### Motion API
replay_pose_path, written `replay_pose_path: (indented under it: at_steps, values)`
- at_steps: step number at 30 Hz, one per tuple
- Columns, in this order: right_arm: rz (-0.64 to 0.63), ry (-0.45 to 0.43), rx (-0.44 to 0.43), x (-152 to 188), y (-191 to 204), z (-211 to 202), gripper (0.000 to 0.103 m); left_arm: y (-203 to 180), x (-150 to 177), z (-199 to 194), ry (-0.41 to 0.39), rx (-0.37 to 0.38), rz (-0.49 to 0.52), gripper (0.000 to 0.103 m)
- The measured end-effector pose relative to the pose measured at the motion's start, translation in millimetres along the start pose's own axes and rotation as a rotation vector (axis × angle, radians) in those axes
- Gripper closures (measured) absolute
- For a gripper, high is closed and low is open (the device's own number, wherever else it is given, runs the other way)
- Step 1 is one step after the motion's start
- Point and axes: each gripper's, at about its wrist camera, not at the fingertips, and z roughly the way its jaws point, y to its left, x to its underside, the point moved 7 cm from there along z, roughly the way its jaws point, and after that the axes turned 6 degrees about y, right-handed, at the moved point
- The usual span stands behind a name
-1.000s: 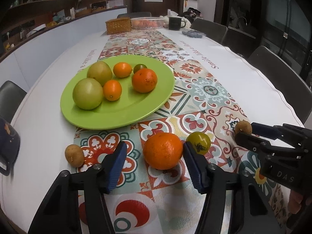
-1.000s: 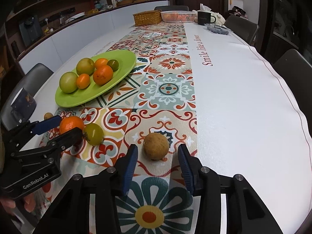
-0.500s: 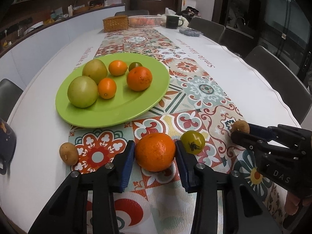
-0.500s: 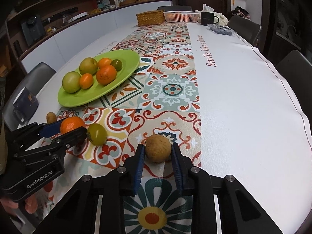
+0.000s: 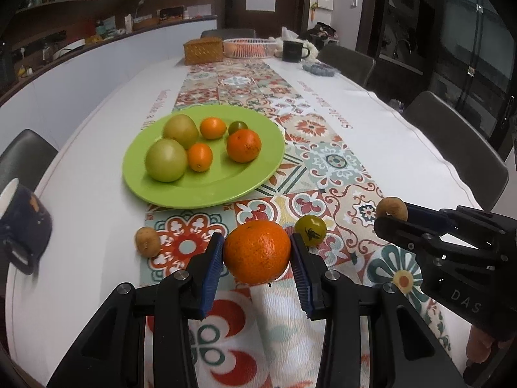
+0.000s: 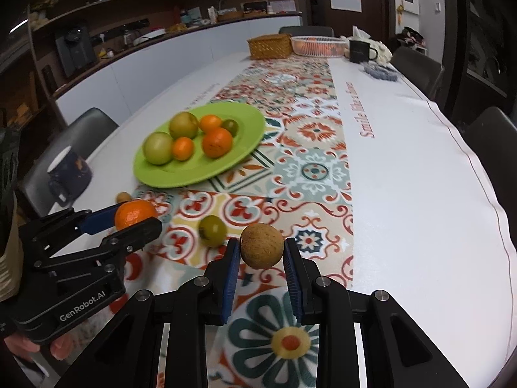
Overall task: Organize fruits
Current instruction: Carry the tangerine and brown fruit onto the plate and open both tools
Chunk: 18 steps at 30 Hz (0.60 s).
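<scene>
Left wrist view first: the left tool [image 5: 257,252] has its ribbed blue pads clamped on a big, dimpled mandarin [image 5: 257,251], which now sits clear of the patterned cloth where a second ago it rested between wide-open pads. Just beyond it a small glossy green tomato [image 5: 310,230] lies on the tiled print, and a rough brown longan [image 5: 147,242] sits off to the left on the surface [image 5: 404,148]. Further back, the smooth lime-green plate [image 5: 206,190] carries two round yellow-green fruits, two small oranges, one larger orange and a dark green tomato. At the right edge the right tool [image 5: 389,213] pinches a second brown fruit. A dark mug [image 5: 24,223] blurs at the left.

Over to the right wrist view: the right tool [image 6: 261,252] is closed tight on a matte, tan, round longan [image 6: 261,245], raised off the cloth; earlier it lay on the floral tile with the pads standing apart. The left tool [image 6: 135,218] shows at the left, gripping the mandarin [image 6: 134,213], with a person's fingers [image 6: 58,349] under its black body. The green tomato [image 6: 212,230] sits between the two tools, and the plate [image 6: 181,177] looks slightly blurred.
</scene>
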Motion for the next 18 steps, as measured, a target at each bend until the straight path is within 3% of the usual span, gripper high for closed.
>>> replay_pose_path:
  at_steps: [18]
  values:
    - [-0.079, -0.113, -0.067, -21, 49, -61, 0.074, 24, 1, -74, -0.088, -0.055, -0.032, 0.062]
